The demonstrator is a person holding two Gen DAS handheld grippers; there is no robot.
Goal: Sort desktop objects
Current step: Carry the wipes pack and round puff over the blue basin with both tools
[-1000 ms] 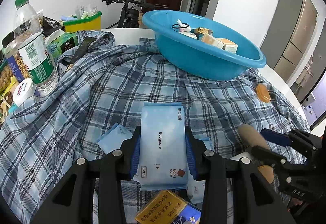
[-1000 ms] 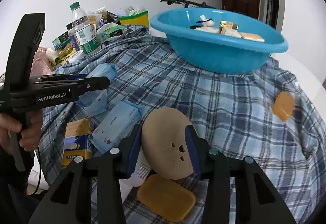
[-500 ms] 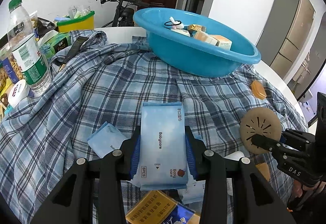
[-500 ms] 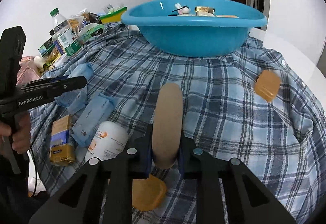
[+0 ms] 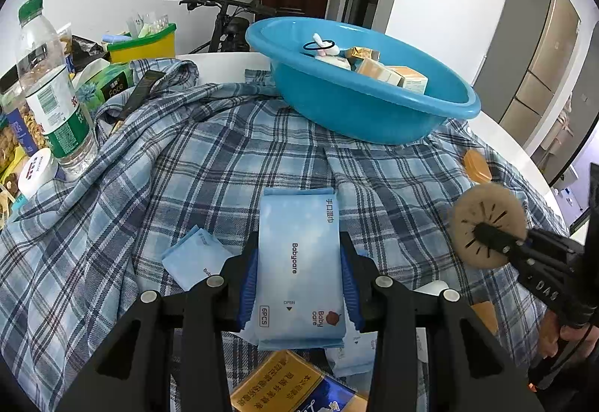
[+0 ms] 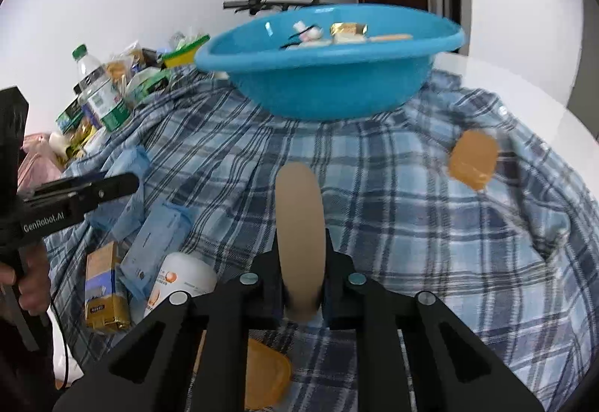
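My left gripper (image 5: 299,281) is shut on a light blue wipes pack (image 5: 299,247), held just above the plaid shirt (image 5: 187,168). My right gripper (image 6: 301,284) is shut on a tan round disc (image 6: 299,224), which shows edge-on in the right wrist view. In the left wrist view the disc (image 5: 486,224) shows its slotted face at the right, with the right gripper (image 5: 494,238) clamped on it. A blue basin (image 5: 374,112) holding several small items stands beyond both grippers, and it fills the top centre of the right wrist view (image 6: 329,86).
More blue packs (image 6: 161,232), a white bottle (image 6: 183,284) and a yellow box (image 6: 103,288) lie at the near left. An orange bar (image 6: 473,159) lies at the right, an orange lid (image 6: 265,374) under my right gripper. A water bottle (image 5: 52,90) and snacks crowd the far left.
The right gripper closed on the tan disc and rolled, so the disc went from face-on to edge-on, and it moved toward the basin. The left gripper kept still with the wipes pack.
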